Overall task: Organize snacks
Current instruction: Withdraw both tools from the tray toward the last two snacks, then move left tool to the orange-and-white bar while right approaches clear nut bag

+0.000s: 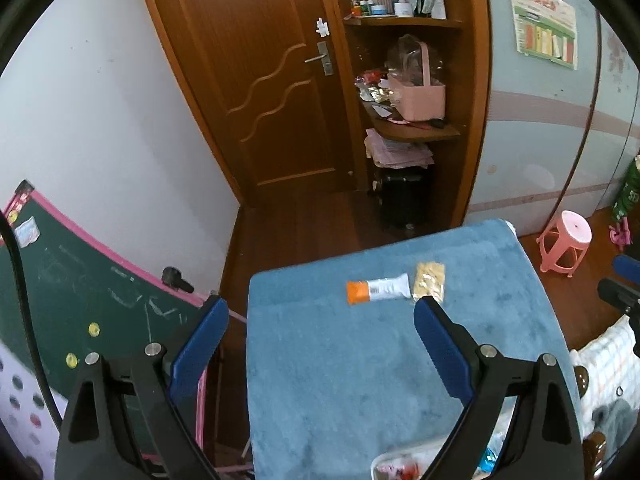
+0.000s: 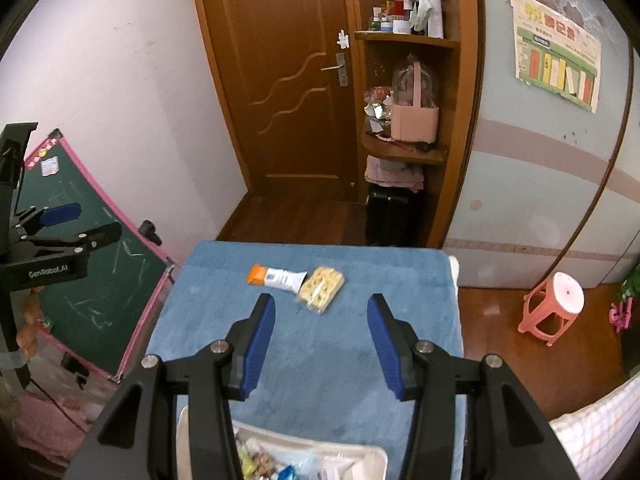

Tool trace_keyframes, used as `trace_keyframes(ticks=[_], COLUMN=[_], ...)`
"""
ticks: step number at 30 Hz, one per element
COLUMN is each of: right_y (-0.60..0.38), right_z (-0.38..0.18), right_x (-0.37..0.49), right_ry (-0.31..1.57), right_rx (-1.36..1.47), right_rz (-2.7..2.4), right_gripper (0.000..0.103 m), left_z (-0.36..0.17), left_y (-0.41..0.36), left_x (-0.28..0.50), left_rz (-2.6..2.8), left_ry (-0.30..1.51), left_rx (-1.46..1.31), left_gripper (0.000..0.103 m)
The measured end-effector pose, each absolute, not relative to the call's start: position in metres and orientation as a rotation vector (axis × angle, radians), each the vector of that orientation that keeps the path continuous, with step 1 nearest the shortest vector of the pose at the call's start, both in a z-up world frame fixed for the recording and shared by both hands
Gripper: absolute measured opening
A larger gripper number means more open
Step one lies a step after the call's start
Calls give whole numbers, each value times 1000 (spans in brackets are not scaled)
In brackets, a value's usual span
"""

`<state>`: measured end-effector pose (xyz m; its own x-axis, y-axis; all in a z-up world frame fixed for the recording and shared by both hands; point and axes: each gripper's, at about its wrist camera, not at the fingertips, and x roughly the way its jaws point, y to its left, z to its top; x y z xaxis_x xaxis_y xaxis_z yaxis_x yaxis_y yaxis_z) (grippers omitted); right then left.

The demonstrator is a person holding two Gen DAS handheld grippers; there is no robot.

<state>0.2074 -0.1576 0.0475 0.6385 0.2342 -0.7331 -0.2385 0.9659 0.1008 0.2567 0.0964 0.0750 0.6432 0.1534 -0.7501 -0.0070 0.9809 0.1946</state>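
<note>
Blue fuzzy cover on the counter (image 2: 320, 360), and on it an orange-and-white snack bar (image 2: 276, 277) beside a pale yellow cracker pack (image 2: 322, 289) in clear wrap. Each hand-held gripper, left (image 1: 320, 304) and right (image 2: 320, 304), shows black arms with blue pads. A white bin (image 2: 372, 454) holds mixed-colour wrappers. Off to the side, a pink stool (image 2: 554, 306), a pink-framed green chalkboard (image 2: 92, 280), a brown door (image 2: 280, 80) with wavy trim, a pink basket (image 2: 414, 122)
</note>
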Motion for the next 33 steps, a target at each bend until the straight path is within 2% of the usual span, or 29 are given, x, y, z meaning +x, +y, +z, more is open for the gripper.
trace_keyframes(ticks=[6, 11, 22, 31, 32, 33], right_y=[-143, -128, -117, -97, -94, -92], right_z=[40, 14, -122, -222, -230, -236], right_x=[271, 323, 412, 452, 454, 456], right_ry=[887, 970, 1256, 1440, 1452, 1459], right_rx=[-10, 12, 171, 367, 376, 379], right_rz=[257, 267, 171, 107, 97, 80], right_gripper=[49, 49, 49, 49, 49, 55], left_z=[55, 9, -142, -218, -224, -229], left_y=[115, 109, 66, 47, 46, 45], left_x=[324, 370, 446, 461, 462, 463], left_rz=[101, 68, -163, -316, -325, -336], left_ry=[911, 975, 1098, 1146, 1143, 1140], left_rx=[147, 177, 499, 732, 752, 768], left_gripper=[93, 93, 93, 93, 93, 93])
